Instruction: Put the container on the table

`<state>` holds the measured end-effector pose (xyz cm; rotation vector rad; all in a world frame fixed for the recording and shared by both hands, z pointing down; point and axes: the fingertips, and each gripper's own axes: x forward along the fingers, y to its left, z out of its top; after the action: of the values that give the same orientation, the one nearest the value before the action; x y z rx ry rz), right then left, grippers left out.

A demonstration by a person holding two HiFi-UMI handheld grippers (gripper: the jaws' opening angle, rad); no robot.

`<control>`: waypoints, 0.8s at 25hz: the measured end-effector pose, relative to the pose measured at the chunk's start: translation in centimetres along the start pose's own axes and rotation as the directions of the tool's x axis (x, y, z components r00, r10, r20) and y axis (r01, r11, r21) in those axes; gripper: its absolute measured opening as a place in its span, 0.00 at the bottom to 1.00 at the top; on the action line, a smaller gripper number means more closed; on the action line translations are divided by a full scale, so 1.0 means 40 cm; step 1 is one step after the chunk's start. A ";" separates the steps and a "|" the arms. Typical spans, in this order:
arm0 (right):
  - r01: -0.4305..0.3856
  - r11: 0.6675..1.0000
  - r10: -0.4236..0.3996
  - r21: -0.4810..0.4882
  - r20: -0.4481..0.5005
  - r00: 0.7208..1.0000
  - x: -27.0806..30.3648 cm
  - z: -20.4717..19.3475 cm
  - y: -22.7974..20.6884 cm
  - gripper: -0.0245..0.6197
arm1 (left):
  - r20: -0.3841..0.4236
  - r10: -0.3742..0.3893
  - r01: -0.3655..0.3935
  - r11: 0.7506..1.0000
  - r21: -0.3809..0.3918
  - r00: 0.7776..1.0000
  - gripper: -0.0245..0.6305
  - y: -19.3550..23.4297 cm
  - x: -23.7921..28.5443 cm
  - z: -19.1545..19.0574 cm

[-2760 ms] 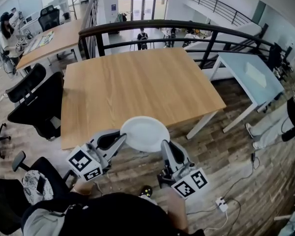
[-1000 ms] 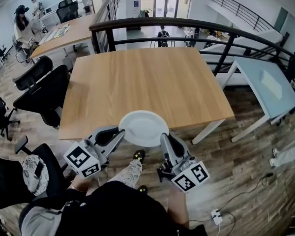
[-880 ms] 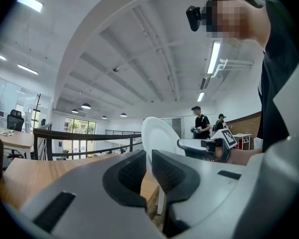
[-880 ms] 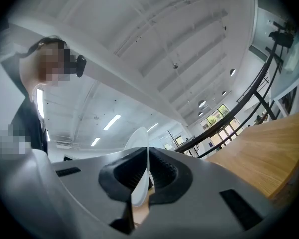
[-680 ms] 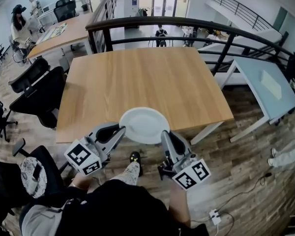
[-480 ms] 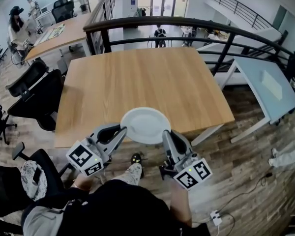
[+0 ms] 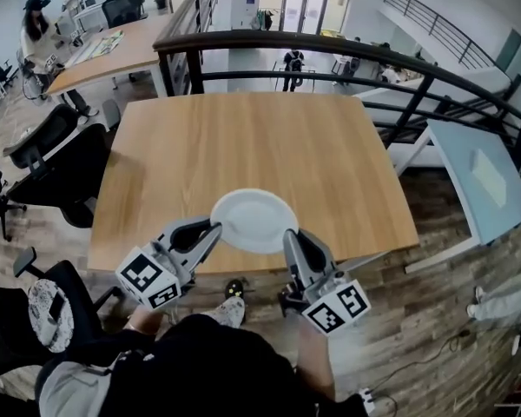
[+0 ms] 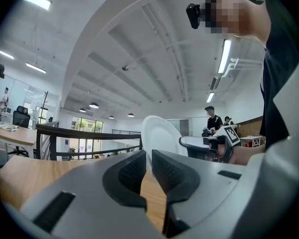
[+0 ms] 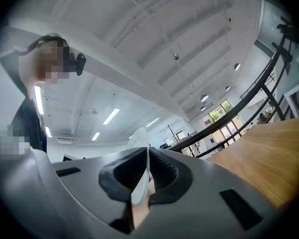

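The container is a shallow round white dish (image 7: 253,220), held level above the near edge of the wooden table (image 7: 243,129). My left gripper (image 7: 213,228) is shut on its left rim and my right gripper (image 7: 289,235) is shut on its right rim. In the left gripper view the dish (image 8: 162,133) stands edge-on beyond the left gripper (image 8: 148,156), its rim pinched between the dark pads. In the right gripper view the dish's thin white rim (image 9: 139,183) runs between the pads of the right gripper (image 9: 148,153). The dish looks empty.
A black curved railing (image 7: 330,46) runs behind the table. Black office chairs (image 7: 61,176) stand at the left, a pale blue table (image 7: 486,181) at the right, another wooden desk (image 7: 113,50) at the far left. My shoe (image 7: 234,287) shows below the table's front edge.
Both grippers have carried the dish forward, from just past the table's front edge to further over the tabletop. The grip on both rims is unchanged.
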<state>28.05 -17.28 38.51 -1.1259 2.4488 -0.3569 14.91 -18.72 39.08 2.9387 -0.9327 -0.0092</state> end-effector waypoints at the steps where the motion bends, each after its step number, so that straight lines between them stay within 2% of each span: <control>1: 0.000 1.000 0.000 0.003 -0.004 1.000 0.013 0.000 -0.015 0.08 | -0.002 0.001 -0.001 1.000 -0.001 1.000 0.11 0.014 0.012 0.000; 13: 0.008 1.000 -0.008 -0.004 -0.029 1.000 0.198 0.032 -0.158 0.08 | 0.005 0.005 -0.005 1.000 0.006 1.000 0.11 0.198 0.145 0.035; 20: -0.008 1.000 0.008 -0.011 -0.073 0.997 0.327 0.020 -0.196 0.08 | 0.020 0.035 -0.034 0.999 -0.018 0.999 0.11 0.319 0.164 0.037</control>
<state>25.96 -32.37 37.45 -1.1258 2.5204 -0.3889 12.87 -32.97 38.41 2.9114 -0.9809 -0.0455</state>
